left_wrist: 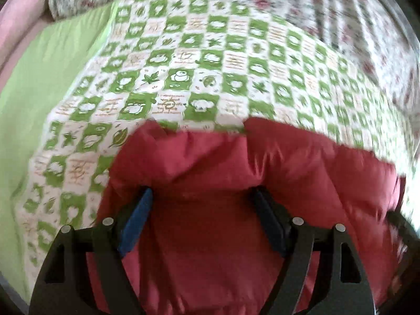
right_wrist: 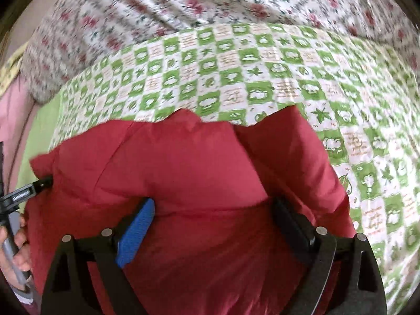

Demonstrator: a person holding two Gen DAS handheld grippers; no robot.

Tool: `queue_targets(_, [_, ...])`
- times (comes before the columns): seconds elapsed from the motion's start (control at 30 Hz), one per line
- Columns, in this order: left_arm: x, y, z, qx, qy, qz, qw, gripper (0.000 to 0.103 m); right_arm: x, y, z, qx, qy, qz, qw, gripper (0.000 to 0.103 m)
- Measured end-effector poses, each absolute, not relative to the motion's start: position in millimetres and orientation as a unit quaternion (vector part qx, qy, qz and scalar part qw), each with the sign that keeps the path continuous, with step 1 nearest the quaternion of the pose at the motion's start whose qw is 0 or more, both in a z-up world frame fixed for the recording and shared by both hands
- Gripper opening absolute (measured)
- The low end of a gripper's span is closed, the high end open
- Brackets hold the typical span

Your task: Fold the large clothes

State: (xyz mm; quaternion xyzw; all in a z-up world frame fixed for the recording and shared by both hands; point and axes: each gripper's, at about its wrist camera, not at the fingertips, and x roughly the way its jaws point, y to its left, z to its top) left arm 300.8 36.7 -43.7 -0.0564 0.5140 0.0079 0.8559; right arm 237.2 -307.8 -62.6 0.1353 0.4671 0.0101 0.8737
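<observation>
A thick red padded garment (left_wrist: 210,155) fills the lower half of both wrist views, lying bunched on a bed. My left gripper (left_wrist: 203,194) has a wide fold of it between its blue-padded fingers (left_wrist: 139,218), and the fabric bulges over the tips. My right gripper (right_wrist: 212,204) grips another wide fold of the red garment (right_wrist: 183,157) the same way. In the right wrist view the left gripper (right_wrist: 39,183) bites the garment's left edge, with a hand (right_wrist: 15,241) around its handle. Both views are blurred by motion.
Under the garment lies a green-and-white checked sheet (left_wrist: 183,60) with leaf and cartoon prints. A crumpled floral quilt (right_wrist: 210,0) lies beyond it. A plain green sheet (left_wrist: 47,73) and a pink edge (left_wrist: 21,21) are at the left.
</observation>
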Motion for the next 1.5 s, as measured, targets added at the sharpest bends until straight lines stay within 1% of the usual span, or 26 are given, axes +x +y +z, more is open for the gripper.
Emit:
queue_targets(0.17, [322,50,-53,-0.077,0.521,0.031,0.849,0.08,238,-321,-69,0.175,0.455,0.002,0.873,0.092])
queue_targets(0.3, [308,61,-41,-0.108,0.511,0.017,0.853,0.077,239,-322,-71,0.181,0.452,0.007,0.874,0.092])
queue_targets(0.4, [274,62,-20,-0.108,0.484,-0.011,0.868,0.077,239,-323,-72,0.184,0.448,0.009,0.875,0.092])
queue_targets(0.53, [208,54,1,-0.094,0.455,-0.068,0.883,0.077,237,-324,-70,0.183,0.446,0.01,0.876,0.092])
queue_targets(0.73, [129,43,5,-0.074,0.439,-0.122,0.887,0.077,228,-325,-65,0.189,0.437,0.009,0.879,0.091])
queue_targets(0.83, [105,42,3,-0.063,0.436,-0.116,0.89,0.077,210,-323,-47,0.181,0.422,-0.001,0.888,0.091])
queue_targets(0.9, [97,43,0,-0.067,0.439,-0.12,0.888,0.077,182,-314,-26,0.161,0.396,0.0,0.904,0.093])
queue_targets(0.97, [94,43,-5,-0.072,0.443,-0.124,0.885,0.077,154,-302,-12,0.143,0.377,0.016,0.915,0.093])
queue_targets(1.07, [86,35,-10,-0.065,0.443,-0.128,0.885,0.077,112,-277,-3,0.113,0.37,0.055,0.921,0.093])
queue_targets(1.23, [81,25,-16,-0.047,0.439,-0.13,0.888,0.077,73,-244,-18,0.066,0.384,0.086,0.917,0.093])
queue_targets(1.33, [83,21,-27,-0.029,0.444,-0.125,0.887,0.077,66,-241,-45,0.024,0.415,0.054,0.908,0.093])
queue_targets(1.4, [84,19,-35,-0.015,0.445,-0.125,0.887,0.078,61,-252,-60,0.04,0.412,0.045,0.909,0.094])
queue_targets(1.5, [87,14,-45,0.0,0.442,-0.117,0.889,0.081,59,-261,-68,0.057,0.409,0.039,0.91,0.094])
